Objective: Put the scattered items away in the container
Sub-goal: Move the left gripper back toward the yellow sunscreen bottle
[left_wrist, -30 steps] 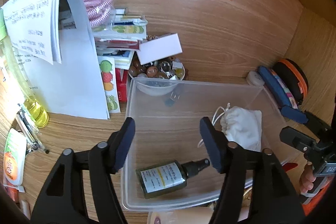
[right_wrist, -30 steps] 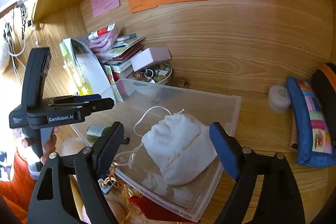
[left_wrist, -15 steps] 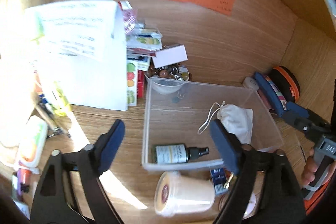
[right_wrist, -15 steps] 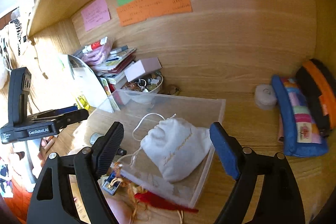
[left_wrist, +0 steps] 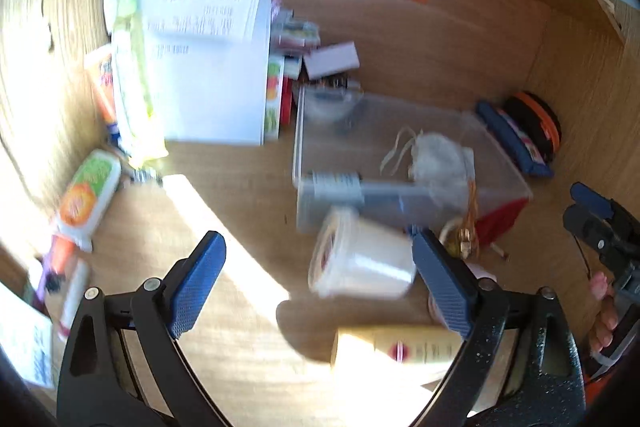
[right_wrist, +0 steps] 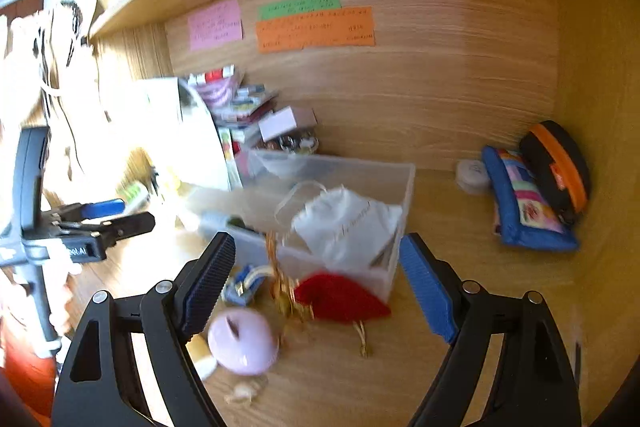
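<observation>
Two claws hang over the wooden worktop (left_wrist: pixel 248 211), both holding nothing: the left claw (left_wrist: pixel 318 289), at the bottom of its frame, has its jaws opening wide over bare wood, and the right claw (right_wrist: pixel 316 285) stands open above a red pouch (right_wrist: pixel 340 297) and a pink round case (right_wrist: pixel 242 341). Right of centre in the left view sits the clear container (left_wrist: pixel 400 151), with a white drawstring bag (left_wrist: pixel 440 159) and a spray bottle (left_wrist: pixel 336 183) inside. Just in front of it lie a white tub (left_wrist: pixel 360 263) and a cream tube (left_wrist: pixel 396 347).
</observation>
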`<state>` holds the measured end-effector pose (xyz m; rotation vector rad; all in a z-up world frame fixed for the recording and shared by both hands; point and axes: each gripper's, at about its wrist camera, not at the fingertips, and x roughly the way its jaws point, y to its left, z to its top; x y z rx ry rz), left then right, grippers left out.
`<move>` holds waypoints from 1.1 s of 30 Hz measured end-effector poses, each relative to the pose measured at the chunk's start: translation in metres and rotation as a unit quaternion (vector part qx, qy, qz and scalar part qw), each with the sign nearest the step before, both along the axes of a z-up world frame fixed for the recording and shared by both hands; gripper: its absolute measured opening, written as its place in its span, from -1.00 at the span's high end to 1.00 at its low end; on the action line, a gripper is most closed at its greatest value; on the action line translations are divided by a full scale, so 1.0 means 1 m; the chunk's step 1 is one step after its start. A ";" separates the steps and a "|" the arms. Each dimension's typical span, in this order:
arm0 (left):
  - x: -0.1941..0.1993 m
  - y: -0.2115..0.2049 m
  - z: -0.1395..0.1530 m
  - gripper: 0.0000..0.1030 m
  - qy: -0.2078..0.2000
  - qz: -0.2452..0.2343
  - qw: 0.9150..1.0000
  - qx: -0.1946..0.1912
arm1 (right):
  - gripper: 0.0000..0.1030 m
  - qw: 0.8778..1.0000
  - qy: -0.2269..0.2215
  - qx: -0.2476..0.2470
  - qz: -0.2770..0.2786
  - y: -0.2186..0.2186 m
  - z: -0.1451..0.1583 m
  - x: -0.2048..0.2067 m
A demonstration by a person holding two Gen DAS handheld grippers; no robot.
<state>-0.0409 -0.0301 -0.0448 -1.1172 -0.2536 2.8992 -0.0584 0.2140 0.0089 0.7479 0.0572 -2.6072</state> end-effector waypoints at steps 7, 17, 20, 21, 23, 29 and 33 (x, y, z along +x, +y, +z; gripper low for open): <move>0.022 0.010 -0.026 -0.85 -0.030 0.003 0.999 0.013 | -0.60 0.999 -0.045 -0.005 -0.001 -0.001 -0.037 0.021; 0.021 0.047 -0.048 -0.85 -0.055 0.002 0.998 -0.034 | -0.60 0.998 -0.054 0.035 0.002 -0.012 -0.060 0.042; 0.018 0.052 -0.056 -0.91 -0.058 0.008 0.997 -0.040 | -0.60 0.998 -0.049 0.049 0.005 -0.014 -0.062 0.050; 0.017 0.052 -0.057 -0.91 -0.058 0.008 0.998 -0.038 | -0.60 0.998 -0.047 0.051 0.006 -0.015 -0.063 0.052; 0.014 0.054 -0.060 -0.91 -0.060 0.009 0.997 -0.037 | -0.60 0.997 -0.044 0.055 0.007 -0.017 -0.064 0.055; 0.014 0.057 -0.062 -0.91 -0.061 0.003 0.997 -0.047 | -0.60 0.997 -0.039 0.063 0.010 -0.017 -0.066 0.059; 0.024 0.055 -0.059 -0.91 -0.059 -0.007 0.996 -0.068 | -0.60 0.997 -0.042 0.060 0.015 -0.017 -0.069 0.059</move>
